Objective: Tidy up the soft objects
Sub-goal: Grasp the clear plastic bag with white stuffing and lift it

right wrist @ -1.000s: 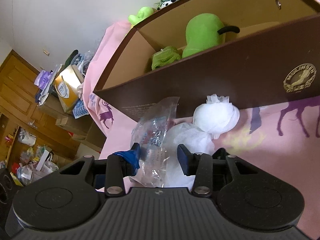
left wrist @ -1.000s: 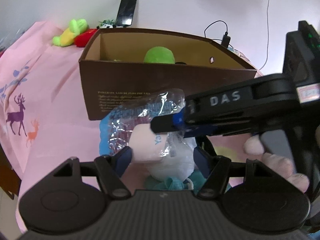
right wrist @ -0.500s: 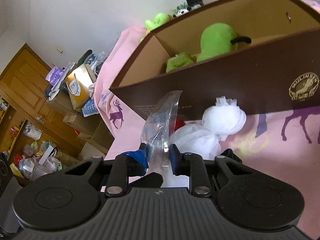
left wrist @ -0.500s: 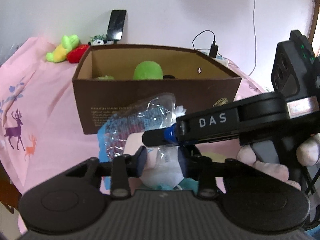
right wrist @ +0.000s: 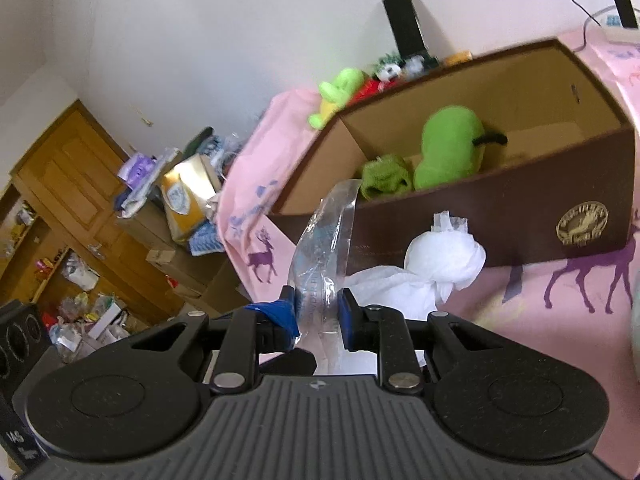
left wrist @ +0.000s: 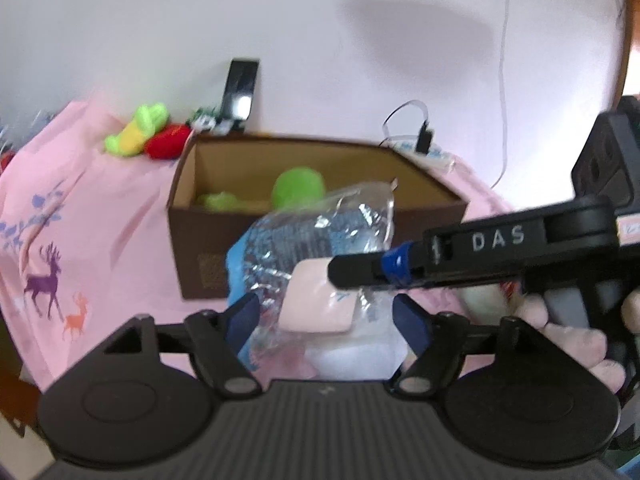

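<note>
A crinkled clear plastic bag [left wrist: 320,232] holding a pale pink soft pad [left wrist: 320,300] hangs in front of the brown cardboard box [left wrist: 200,256]. My right gripper [left wrist: 352,270] reaches in from the right and is shut on the bag's edge [right wrist: 324,240], seen between its jaws [right wrist: 318,310] in the right wrist view. My left gripper [left wrist: 326,314] is opening; the bag lies between its blue pads without being pressed. A white tissue-wrapped bundle [right wrist: 444,256] sits just behind the bag. A green plush pear [right wrist: 452,148] and a small green item [right wrist: 384,176] lie inside the box [right wrist: 520,208].
A pink deer-print cloth [left wrist: 100,220] covers the surface. Yellow-green [left wrist: 136,136] and red [left wrist: 168,146] plush toys lie behind the box, below a black phone [left wrist: 240,92] leaning on the wall. A hand [left wrist: 572,332] holds the right gripper. Wooden cabinets and clutter [right wrist: 60,200] stand at left.
My right gripper closed onto the plastic bag. My left gripper narrowed around the bag, then spread wide again. Both grippers and the bag rose, so the box now sits lower in view.
</note>
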